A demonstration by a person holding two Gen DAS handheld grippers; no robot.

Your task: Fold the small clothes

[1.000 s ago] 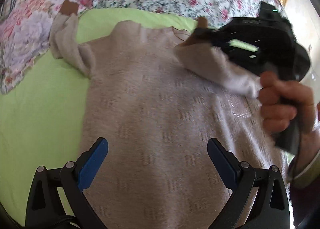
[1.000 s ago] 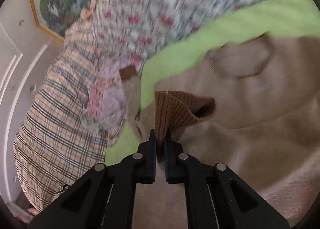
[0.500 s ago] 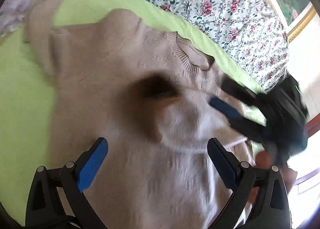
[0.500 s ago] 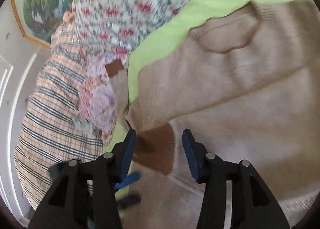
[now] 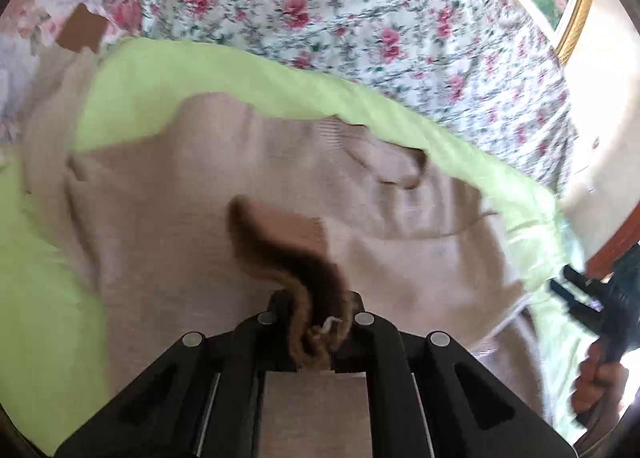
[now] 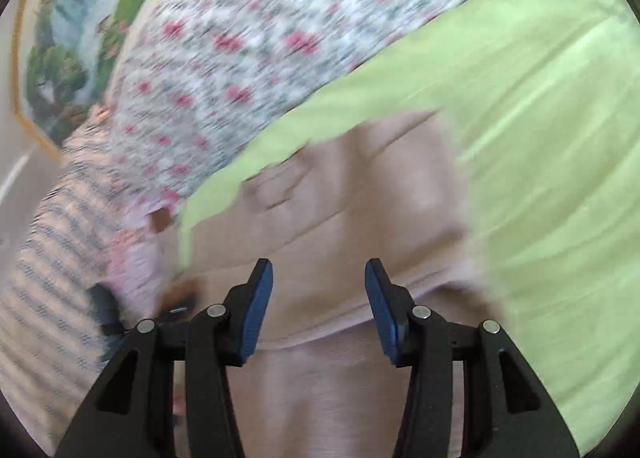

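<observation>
A beige knit sweater [image 5: 168, 218] lies flat on a lime-green sheet [image 5: 192, 70], neckline [image 5: 392, 162] toward the far side. One sleeve is folded across its chest, ending in a brown ribbed cuff [image 5: 288, 250]. My left gripper [image 5: 316, 322] is shut on that brown cuff. The other sleeve stretches off to the far left, its brown cuff [image 5: 82, 28] on the bedding. My right gripper [image 6: 318, 306] is open and empty above the sweater [image 6: 360, 218] near its right side; it also shows at the right edge of the left wrist view [image 5: 592, 298].
A floral quilt [image 5: 340, 6] lies beyond the green sheet, and a plaid blanket [image 6: 48, 278] lies to the left in the right wrist view. A gold-framed picture [image 6: 68, 38] hangs on the wall behind. The bed's right edge and wooden frame [image 5: 616, 242] are close.
My right gripper let go of the brown cuff on the sweater's chest and pulled back to the right. My left gripper moved in and closed on that cuff.
</observation>
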